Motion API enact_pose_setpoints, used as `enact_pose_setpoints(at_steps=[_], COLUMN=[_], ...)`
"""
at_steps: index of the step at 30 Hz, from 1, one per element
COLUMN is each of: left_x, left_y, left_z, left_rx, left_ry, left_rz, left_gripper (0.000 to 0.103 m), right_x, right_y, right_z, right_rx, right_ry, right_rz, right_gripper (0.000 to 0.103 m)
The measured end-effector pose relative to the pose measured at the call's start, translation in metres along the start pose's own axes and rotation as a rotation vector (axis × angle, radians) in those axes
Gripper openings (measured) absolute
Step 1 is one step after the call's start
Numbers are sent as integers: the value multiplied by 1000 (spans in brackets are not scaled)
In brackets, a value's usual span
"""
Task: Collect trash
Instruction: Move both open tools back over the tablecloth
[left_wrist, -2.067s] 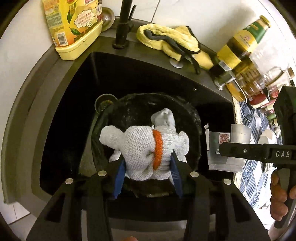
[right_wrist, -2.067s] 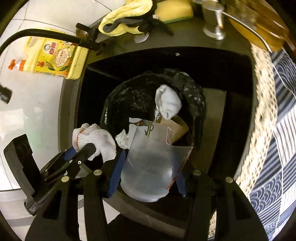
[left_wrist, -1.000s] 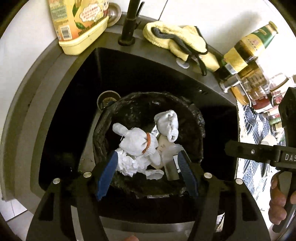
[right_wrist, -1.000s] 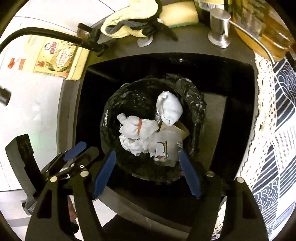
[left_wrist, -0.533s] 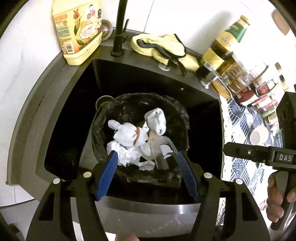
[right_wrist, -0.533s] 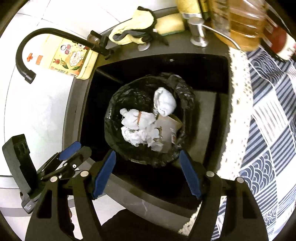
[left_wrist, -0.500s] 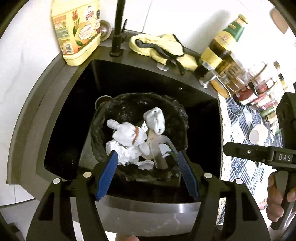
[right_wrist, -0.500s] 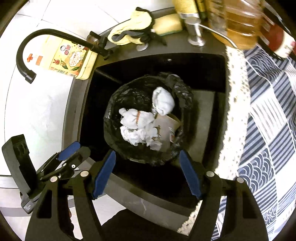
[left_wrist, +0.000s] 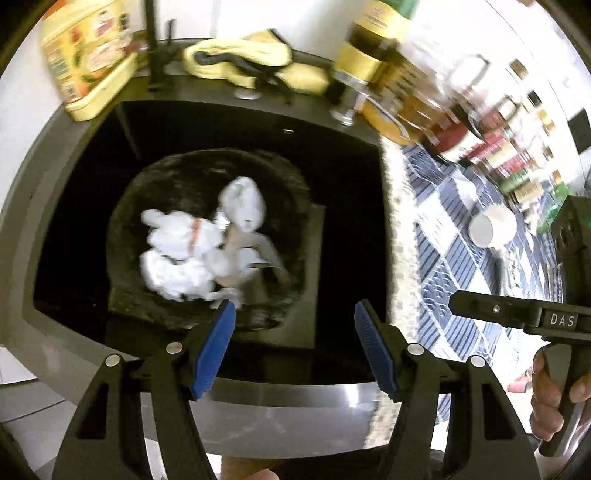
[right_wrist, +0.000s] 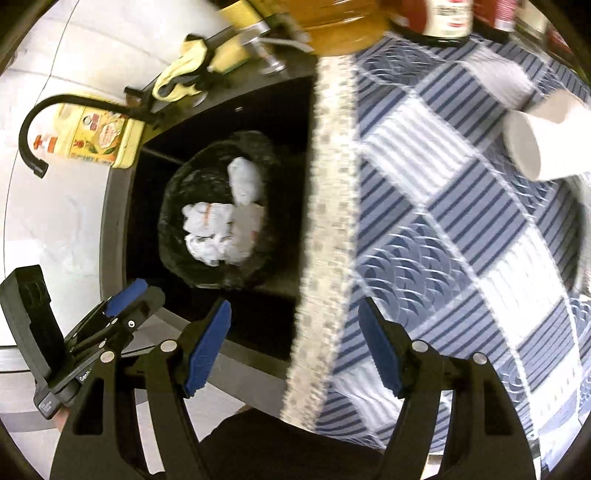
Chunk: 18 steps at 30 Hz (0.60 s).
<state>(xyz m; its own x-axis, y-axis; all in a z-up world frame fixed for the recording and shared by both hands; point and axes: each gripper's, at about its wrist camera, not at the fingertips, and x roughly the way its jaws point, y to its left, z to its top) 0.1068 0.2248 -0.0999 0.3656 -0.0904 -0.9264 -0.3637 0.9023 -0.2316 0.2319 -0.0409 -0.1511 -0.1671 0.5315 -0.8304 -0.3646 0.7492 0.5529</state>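
Observation:
A black bin bag (left_wrist: 291, 181) stands in the dark sink (left_wrist: 343, 133); it also shows in the right wrist view (right_wrist: 173, 206). In it lie a white glove with an orange band (left_wrist: 181, 236), crumpled white paper (left_wrist: 173, 277), another white glove (left_wrist: 243, 203) and a clear plastic cup (left_wrist: 255, 266). My left gripper (left_wrist: 295, 339) is open and empty above the sink's front edge. My right gripper (right_wrist: 295, 339) is open and empty over the edge of the blue patterned cloth (right_wrist: 461, 229). A white paper cup (right_wrist: 543, 136) lies on its side on the cloth, also seen in the left wrist view (left_wrist: 491, 225).
A yellow detergent bottle (left_wrist: 88, 55), a black tap (right_wrist: 55, 110), yellow gloves (left_wrist: 243, 59) and a sponge sit behind the sink. Oil and sauce bottles (left_wrist: 410, 92) and several jars (left_wrist: 517, 162) stand along the back of the cloth.
Both grippers let go of the glove and the cup into the bag, opened, rose and swung right. The right gripper now hangs over the cloth near the paper cup.

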Motion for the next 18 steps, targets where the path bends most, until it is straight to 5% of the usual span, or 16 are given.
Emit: enact_pose_setpoints(at_steps=[16, 18], left_x=[22, 23], left_y=[-142, -154], left_z=[10, 7], left_rx=[146, 151], left_ry=[-13, -17], left_rz=[-43, -39], left_gripper=[74, 86], right_x=[-110, -118], right_y=[-147, -167], right_z=[-4, -3], right_rx=[154, 170], right_ry=[-170, -178], right_rz=[-110, -131], right_gripper=[84, 84])
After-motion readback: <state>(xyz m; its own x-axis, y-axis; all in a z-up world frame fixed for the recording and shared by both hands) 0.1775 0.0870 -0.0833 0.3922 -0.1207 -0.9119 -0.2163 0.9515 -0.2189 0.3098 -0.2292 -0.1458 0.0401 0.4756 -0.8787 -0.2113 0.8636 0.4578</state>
